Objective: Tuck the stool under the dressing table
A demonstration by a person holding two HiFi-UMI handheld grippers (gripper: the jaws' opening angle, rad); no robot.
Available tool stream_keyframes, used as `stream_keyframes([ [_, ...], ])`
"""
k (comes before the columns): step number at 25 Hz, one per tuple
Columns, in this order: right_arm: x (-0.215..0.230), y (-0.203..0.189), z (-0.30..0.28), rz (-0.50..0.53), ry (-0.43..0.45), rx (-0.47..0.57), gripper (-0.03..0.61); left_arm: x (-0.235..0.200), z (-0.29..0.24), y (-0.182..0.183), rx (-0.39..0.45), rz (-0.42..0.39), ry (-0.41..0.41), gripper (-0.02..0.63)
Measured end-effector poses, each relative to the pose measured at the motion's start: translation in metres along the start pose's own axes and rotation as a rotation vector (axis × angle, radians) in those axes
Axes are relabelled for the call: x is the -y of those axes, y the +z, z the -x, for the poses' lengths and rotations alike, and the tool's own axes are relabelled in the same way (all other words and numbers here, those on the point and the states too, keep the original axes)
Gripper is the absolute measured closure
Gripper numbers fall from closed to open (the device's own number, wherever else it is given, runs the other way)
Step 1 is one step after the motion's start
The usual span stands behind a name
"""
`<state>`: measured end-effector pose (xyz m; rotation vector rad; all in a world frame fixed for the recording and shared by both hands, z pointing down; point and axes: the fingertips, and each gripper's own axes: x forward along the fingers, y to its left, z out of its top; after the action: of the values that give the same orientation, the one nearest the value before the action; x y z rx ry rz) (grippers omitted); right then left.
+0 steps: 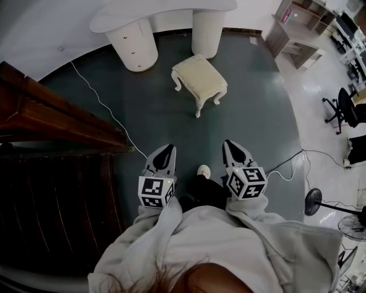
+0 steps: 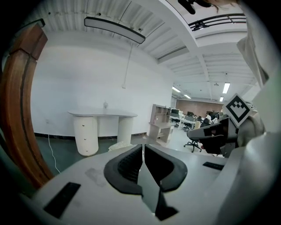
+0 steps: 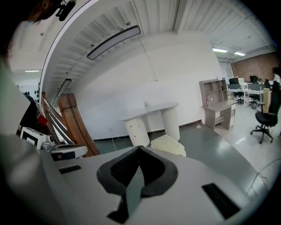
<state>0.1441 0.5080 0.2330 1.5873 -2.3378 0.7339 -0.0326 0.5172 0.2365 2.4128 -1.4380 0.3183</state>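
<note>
A cream stool (image 1: 199,78) with curved legs stands on the dark green floor in front of the white dressing table (image 1: 160,14), outside the gap between the table's two round pedestals. Both grippers are held close to the person's body, well short of the stool. My left gripper (image 1: 168,150) is shut and holds nothing. My right gripper (image 1: 230,144) is likewise shut and empty. The right gripper view has the stool (image 3: 169,144) just beyond the jaws, with the dressing table (image 3: 151,115) behind it. In the left gripper view the dressing table (image 2: 102,115) stands against the white wall.
A dark wooden bed frame (image 1: 51,114) fills the left side. A white cable (image 1: 106,109) runs across the floor to the wall. At right are a wooden shelf unit (image 1: 297,28), an office chair (image 1: 343,109) and a floor fan (image 1: 313,201). The person's shoe (image 1: 203,170) shows between the grippers.
</note>
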Motion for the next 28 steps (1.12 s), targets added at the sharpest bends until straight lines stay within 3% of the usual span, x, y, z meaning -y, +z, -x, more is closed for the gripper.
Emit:
stream_keyframes([
  [6,0.033,0.016,-0.02,-0.01,-0.007,0.0,0.529,0.0,-0.041,0.01,-0.01,-0.002,0.005,0.588],
  [14,0.071,0.026,-0.033,-0.017,-0.007,0.013,0.529,0.013,-0.081,0.03,0.054,-0.052,0.029,0.588],
  [28,0.087,0.005,-0.03,-0.065,-0.009,-0.037,0.529,0.022,-0.097,0.015,-0.014,-0.061,0.022,0.588],
])
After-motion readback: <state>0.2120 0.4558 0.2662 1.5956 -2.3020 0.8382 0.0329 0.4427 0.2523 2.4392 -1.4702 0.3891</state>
